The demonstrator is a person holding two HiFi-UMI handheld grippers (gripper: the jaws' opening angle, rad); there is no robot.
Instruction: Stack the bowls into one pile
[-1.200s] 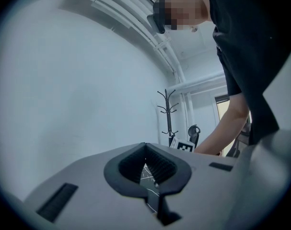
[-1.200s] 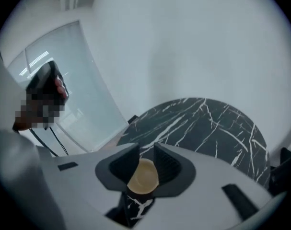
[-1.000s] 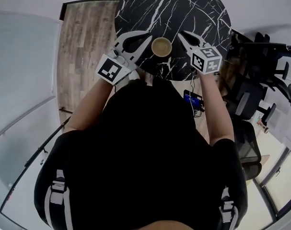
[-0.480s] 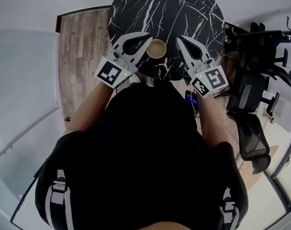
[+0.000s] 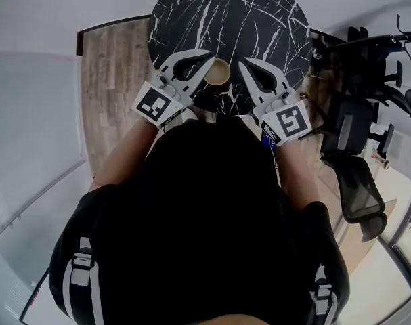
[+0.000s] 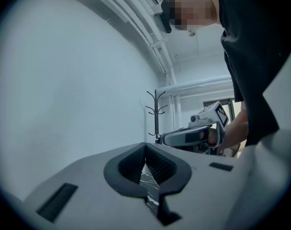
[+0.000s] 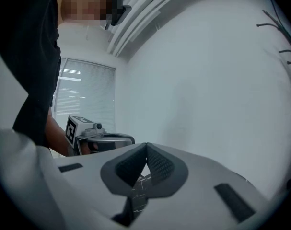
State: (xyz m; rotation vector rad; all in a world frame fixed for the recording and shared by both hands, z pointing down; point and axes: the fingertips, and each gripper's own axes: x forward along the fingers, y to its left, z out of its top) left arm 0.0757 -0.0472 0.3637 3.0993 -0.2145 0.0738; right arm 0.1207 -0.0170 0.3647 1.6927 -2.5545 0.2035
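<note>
Shifted since a second ago: right gripper [image 5: 244, 63], up and off from beside the bowls [image 5: 217, 72], jaws gone from spread to clenched. Left gripper [image 5: 209, 53] in much the same spot and pose.

Right gripper view: pads pressed tip to tip, nothing gripped, only a sliver of marble showing through the hollow behind them. Pointing about level.
Left gripper view: same story, clenched, empty, marble sliver through the hollow. Pointing level too.

Bowls: tan, sitting on the table [image 5: 259, 12], between the two gripper tips. Just right of the left gripper's tip, a bit further off to the left of the right gripper's tip. Held by neither. Number in the pile not readable from above.

Behind the jaws: left marker cube [image 5: 153, 105] and right marker cube [image 5: 286, 122], each at the near end of its gripper, forearms running back to a black top [image 5: 205, 215].

Across from the left gripper: the right gripper in hand, coat rack [image 6: 156, 111] behind it against a pale wall.
Across from the right gripper: the left gripper in hand, window blinds [image 7: 83, 90] behind.

Further out in the head view: round black marble table top, wood floor [image 5: 114, 80] off the left gripper's side, office chairs [image 5: 357, 181] off the right gripper's side.
</note>
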